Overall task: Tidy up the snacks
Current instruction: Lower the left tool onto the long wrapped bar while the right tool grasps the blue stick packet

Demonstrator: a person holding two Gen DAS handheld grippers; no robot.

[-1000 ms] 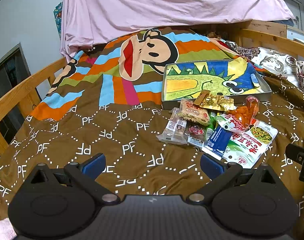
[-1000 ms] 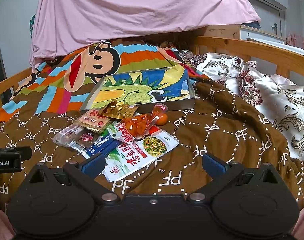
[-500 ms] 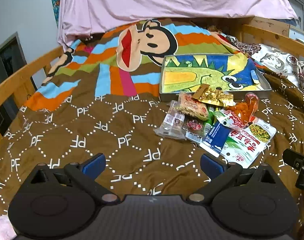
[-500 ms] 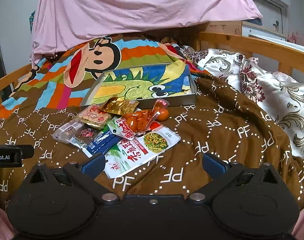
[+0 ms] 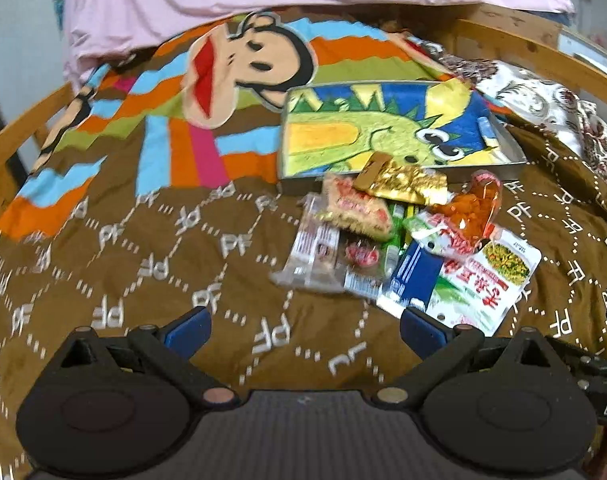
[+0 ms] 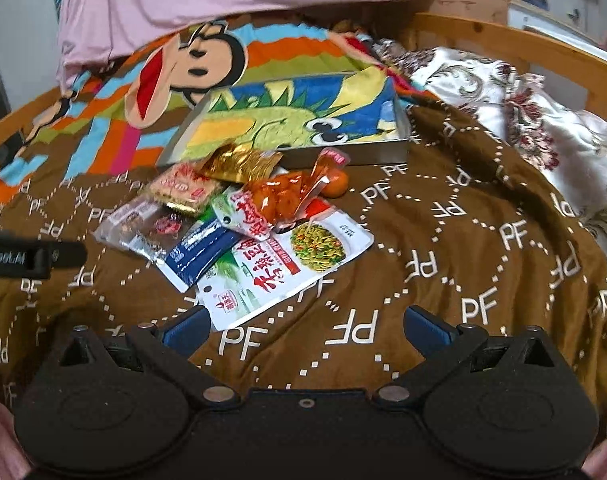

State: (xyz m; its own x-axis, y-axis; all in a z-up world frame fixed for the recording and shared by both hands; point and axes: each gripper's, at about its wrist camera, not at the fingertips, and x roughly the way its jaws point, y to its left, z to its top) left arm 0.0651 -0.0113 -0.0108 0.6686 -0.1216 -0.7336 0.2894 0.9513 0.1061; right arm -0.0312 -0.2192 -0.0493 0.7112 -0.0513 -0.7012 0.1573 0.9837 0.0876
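With both the left gripper (image 5: 303, 326) and right gripper (image 6: 303, 324) wide and empty, pinch the near white packet (image 6: 281, 264) by 1 free edge, then lift it into the far tray (image 6: 363, 152).

A heap of snack packets (image 6: 239, 224) lies jumbled on the brown bedcover, just in front of the shallow grey tray (image 6: 367, 152) lined with a green dragon picture. Nearest is a big white-and-green pouch (image 6: 287, 264) lying flat, a dark blue packet (image 6: 195, 250) overlapping its left edge, with a clear wrapper (image 6: 135, 228) further left. Behind sit an orange bag (image 6: 291, 196), a crinkled gold packet (image 6: 239, 164) leaning on the tray's front wall, and a red-printed biscuit pack (image 6: 183, 190).
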